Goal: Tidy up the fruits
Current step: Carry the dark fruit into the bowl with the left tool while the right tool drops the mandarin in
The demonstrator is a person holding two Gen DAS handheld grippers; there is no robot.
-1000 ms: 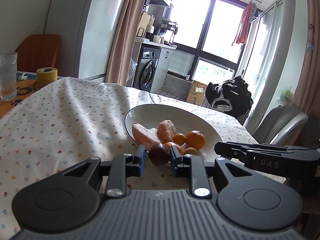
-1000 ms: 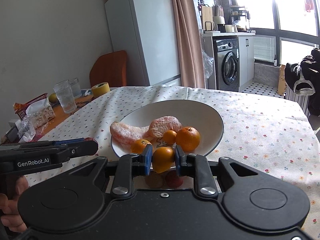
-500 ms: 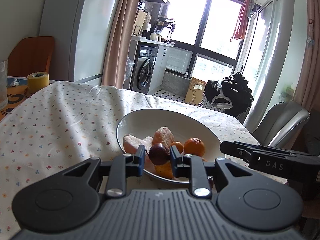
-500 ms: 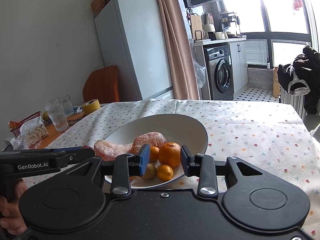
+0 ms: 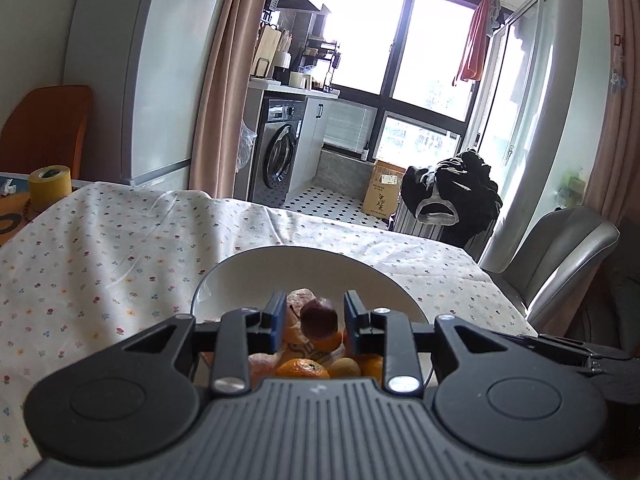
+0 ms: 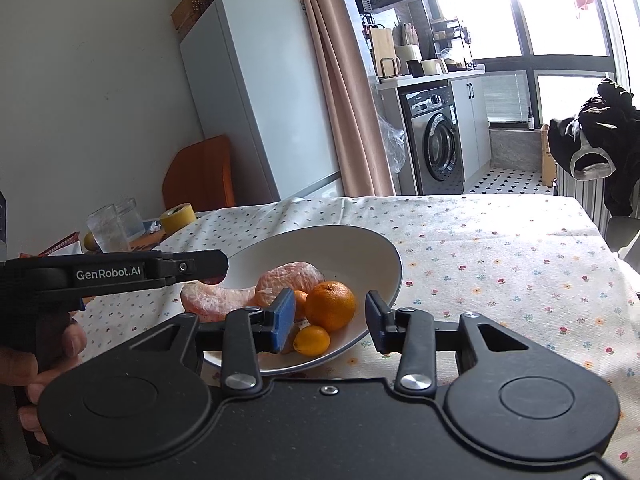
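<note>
Left gripper (image 5: 311, 322) hangs right over the near side of the white bowl (image 5: 256, 268), pads spread, and the dark purple fruit (image 5: 319, 317) sits loose between them, directly above the oranges (image 6: 330, 305). Right gripper (image 6: 330, 320) gapes empty at the bowl's near rim.

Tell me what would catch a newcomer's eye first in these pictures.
Probably the white bowl of fruit on the flowered tablecloth, with a bright orange near its front. Next, the left gripper, open above the bowl with a dark purple fruit between its fingers, and the right gripper, open and empty at the bowl's near edge.
</note>
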